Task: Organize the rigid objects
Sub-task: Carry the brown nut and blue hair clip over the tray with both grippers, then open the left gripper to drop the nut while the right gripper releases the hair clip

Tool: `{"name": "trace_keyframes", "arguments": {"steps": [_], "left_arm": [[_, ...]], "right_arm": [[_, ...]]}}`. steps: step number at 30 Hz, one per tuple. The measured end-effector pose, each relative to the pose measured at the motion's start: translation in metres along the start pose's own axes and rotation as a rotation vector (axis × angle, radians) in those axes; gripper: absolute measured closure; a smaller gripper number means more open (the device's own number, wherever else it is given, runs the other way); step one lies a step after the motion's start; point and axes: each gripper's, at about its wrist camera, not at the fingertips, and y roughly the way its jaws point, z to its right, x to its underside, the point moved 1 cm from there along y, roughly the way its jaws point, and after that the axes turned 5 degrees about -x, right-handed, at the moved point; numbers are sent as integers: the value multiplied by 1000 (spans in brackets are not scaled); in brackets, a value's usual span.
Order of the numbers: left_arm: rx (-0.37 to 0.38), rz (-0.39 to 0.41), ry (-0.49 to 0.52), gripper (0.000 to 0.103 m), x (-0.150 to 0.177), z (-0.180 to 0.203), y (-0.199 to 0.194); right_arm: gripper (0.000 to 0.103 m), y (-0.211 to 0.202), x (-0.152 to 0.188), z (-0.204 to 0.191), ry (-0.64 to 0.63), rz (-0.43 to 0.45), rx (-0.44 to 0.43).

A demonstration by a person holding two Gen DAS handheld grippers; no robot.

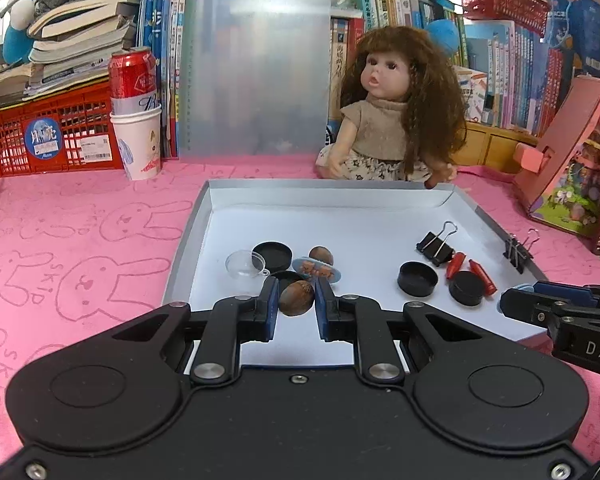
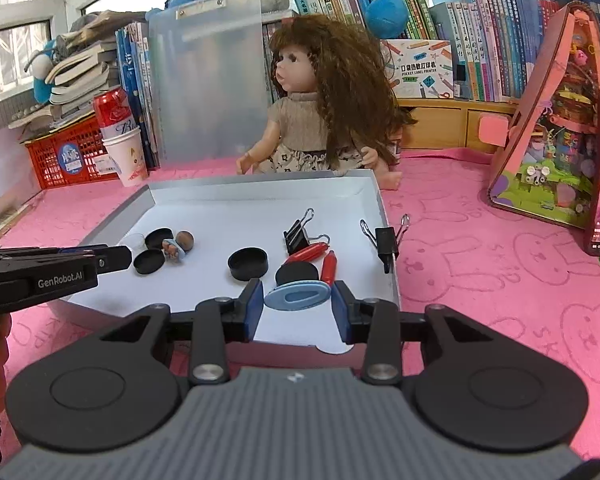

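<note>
A: Left claw [image 1: 297, 300]: clenched on a brown nut [image 1: 297, 298], above the near part of the white tray [image 1: 340, 216].

B: Right claw [image 2: 298, 299]: clamped on a blue oval clip [image 2: 298, 296], over the tray's near right corner.

A: In tray: black caps [image 1: 418, 278], red crayons [image 1: 483, 276], binder clip [image 1: 436, 246]. Beyond, on pink worktop [image 1: 80, 220]: doll [image 1: 396, 108].

1. Tray [image 1: 196, 236] flat on the surface [image 1: 80, 240], doll [image 1: 396, 108] seated just behind its far edge.
2. Clipboard [image 1: 256, 64] upright left of the doll, against books [image 1: 496, 60].
3. Can [image 1: 132, 80] in a paper cup [image 1: 138, 144], left of the clipboard.
4. In the tray: lids [image 1: 418, 279] and binder clip [image 1: 436, 244] right, nut [image 1: 321, 255] left.
5. Second clip [image 1: 518, 250] on the right rim.
</note>
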Motion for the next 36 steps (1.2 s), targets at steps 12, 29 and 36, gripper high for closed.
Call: {"name": "trace_keyframes", "arguments": {"steps": [12, 29, 36], "left_arm": [[-15, -31, -3, 85, 5, -1, 17], [-39, -55, -18, 85, 0, 1, 44], [-79, -55, -17, 85, -12, 2, 64]], "right_arm": [[61, 13, 1, 3, 2, -23, 11], [61, 37, -5, 8, 23, -45, 2], [61, 57, -17, 9, 31, -56, 4]]}}
